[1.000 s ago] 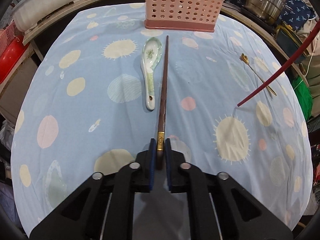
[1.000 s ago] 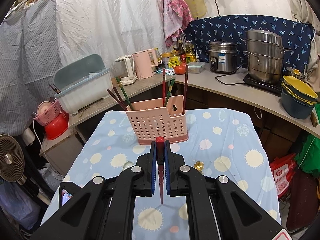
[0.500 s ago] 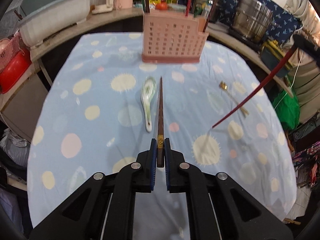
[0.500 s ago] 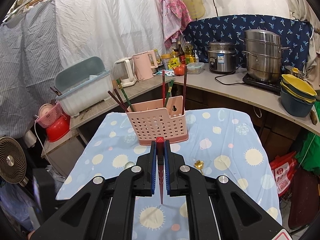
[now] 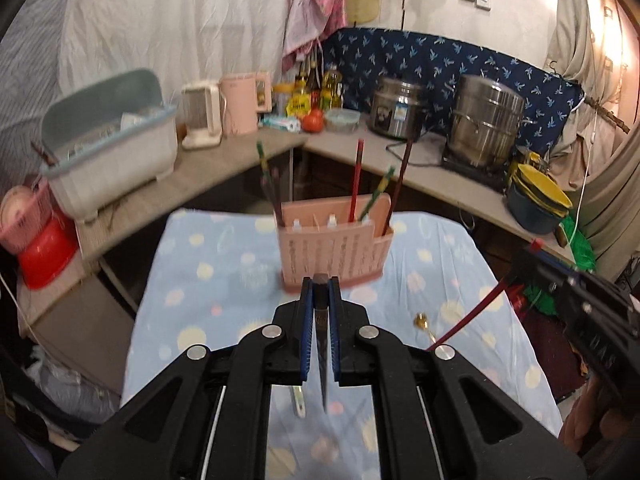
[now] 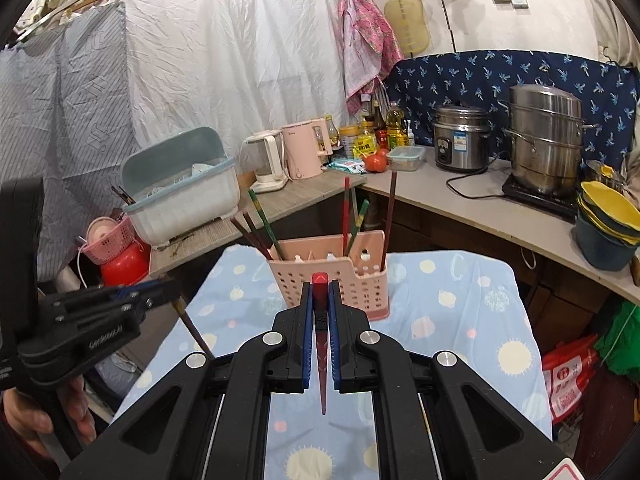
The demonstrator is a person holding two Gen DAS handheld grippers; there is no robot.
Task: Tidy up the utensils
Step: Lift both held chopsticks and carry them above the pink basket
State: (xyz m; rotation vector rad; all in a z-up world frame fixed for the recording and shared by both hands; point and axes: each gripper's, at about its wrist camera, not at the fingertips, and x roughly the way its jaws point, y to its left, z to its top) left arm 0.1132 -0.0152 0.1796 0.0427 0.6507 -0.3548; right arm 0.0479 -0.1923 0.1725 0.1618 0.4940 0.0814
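Through your left wrist camera, your left tool [image 5: 320, 320] is clamped on a dark brown chopstick [image 5: 321, 344], which hangs point-down between the blue pads, raised above the desk [image 5: 208, 280] with its spotted blue cloth. Straight ahead stands the pink utensil holder [image 5: 334, 252], already carrying several upright chopsticks. A white spoon handle [image 5: 298, 400] shows on the cloth just below the pads, and a small gold spoon [image 5: 425, 326] lies to the right. At the right edge your right tool [image 5: 532, 258] holds a red chopstick [image 5: 472, 312] slanting down toward the cloth. Through your right wrist camera, your right tool [image 6: 320, 320] is closed on that red chopstick [image 6: 321, 344], red cap up between the pads and tip pointing down over the cloth. The pink holder [image 6: 332, 276] sits directly beyond it. At the left, your left tool [image 6: 160, 288] grips the brown chopstick [image 6: 192, 328], angled downward.
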